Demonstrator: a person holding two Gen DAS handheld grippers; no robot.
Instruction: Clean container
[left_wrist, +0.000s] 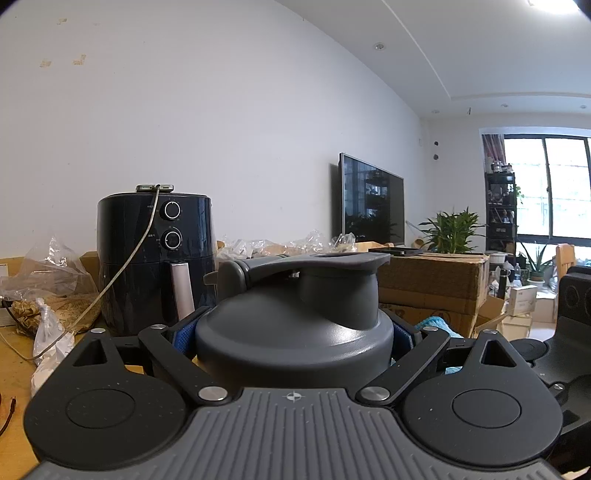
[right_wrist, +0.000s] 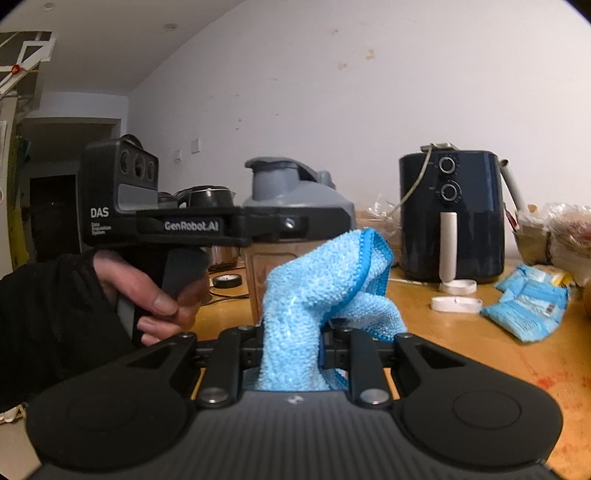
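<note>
A clear container (right_wrist: 273, 273) with a grey flip-top lid (left_wrist: 291, 325) stands upright over the wooden table. My left gripper (left_wrist: 293, 334) is shut on it just under the lid, and its blue pads (left_wrist: 183, 338) press on both sides. From the right wrist view the left gripper (right_wrist: 291, 223) shows side-on, held by a hand in a black sleeve (right_wrist: 155, 291). My right gripper (right_wrist: 291, 343) is shut on a light blue microfibre cloth (right_wrist: 321, 280). The cloth bunches upward just in front of the container's lower body; whether it touches I cannot tell.
A black air fryer (right_wrist: 450, 218) stands against the wall with a cable draped over it. Two white lids (right_wrist: 456, 304), blue packets (right_wrist: 528, 306) and a tape roll (right_wrist: 227, 281) lie on the table (right_wrist: 461, 343). Cardboard boxes (left_wrist: 432, 280) and plastic bags (left_wrist: 48, 266) crowd the back.
</note>
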